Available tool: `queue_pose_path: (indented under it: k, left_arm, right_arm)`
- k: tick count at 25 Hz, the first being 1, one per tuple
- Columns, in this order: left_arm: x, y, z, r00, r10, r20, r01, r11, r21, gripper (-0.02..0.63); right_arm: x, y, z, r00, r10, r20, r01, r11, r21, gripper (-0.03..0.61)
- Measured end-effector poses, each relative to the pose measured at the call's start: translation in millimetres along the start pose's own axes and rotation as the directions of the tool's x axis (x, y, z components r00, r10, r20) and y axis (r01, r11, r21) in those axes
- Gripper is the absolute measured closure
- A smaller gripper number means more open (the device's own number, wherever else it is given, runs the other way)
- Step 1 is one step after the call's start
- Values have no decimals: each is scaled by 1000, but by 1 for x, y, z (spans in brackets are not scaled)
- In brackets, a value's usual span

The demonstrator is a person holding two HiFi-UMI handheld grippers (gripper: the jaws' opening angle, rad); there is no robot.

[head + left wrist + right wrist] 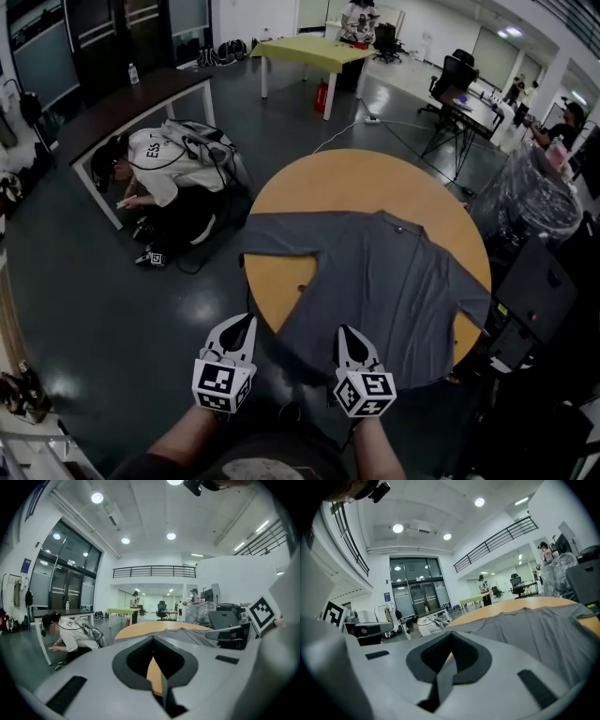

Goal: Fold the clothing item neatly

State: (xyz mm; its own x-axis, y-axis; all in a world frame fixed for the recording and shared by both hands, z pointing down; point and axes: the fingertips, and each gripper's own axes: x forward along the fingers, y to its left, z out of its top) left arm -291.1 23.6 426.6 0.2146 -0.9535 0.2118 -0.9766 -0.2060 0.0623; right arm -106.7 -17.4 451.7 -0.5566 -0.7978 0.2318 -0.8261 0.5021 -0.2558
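Observation:
A grey short-sleeved shirt [394, 281] lies spread flat on a round wooden table [375, 178], its near hem hanging over the table's front edge. My left gripper [244, 323] is shut and empty, its tip at the table's near edge just left of the hem. Over the hanging hem sits my right gripper [345, 333], also shut, with no cloth visibly pinched. In the left gripper view the left gripper [153, 639] points at the bare table [140, 629] with the shirt [197, 634] to its right. In the right gripper view the right gripper [451, 635] faces the shirt [534, 630].
A person [159, 169] crouches on the floor left of the table, beside a dark desk [122, 98]. A green table [309, 52] stands at the back. A plastic-wrapped bundle [530, 192] and black equipment [544, 281] crowd the table's right side.

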Motion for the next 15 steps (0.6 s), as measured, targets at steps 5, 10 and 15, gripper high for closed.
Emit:
queue_pose_path:
  k: [5, 10, 15]
  left_arm:
    - [5, 16, -5, 999, 45, -30, -46, 999, -2, 606]
    - [21, 51, -16, 997, 60, -51, -61, 998, -30, 606]
    - [53, 89, -27, 997, 13, -75, -15, 1000, -24, 606]
  right_arm:
    - [18, 9, -6, 998, 48, -27, -48, 999, 11, 591]
    - [41, 17, -8, 998, 47, -46, -45, 998, 32, 591]
    - [86, 28, -7, 998, 10, -55, -8, 999, 38, 591]
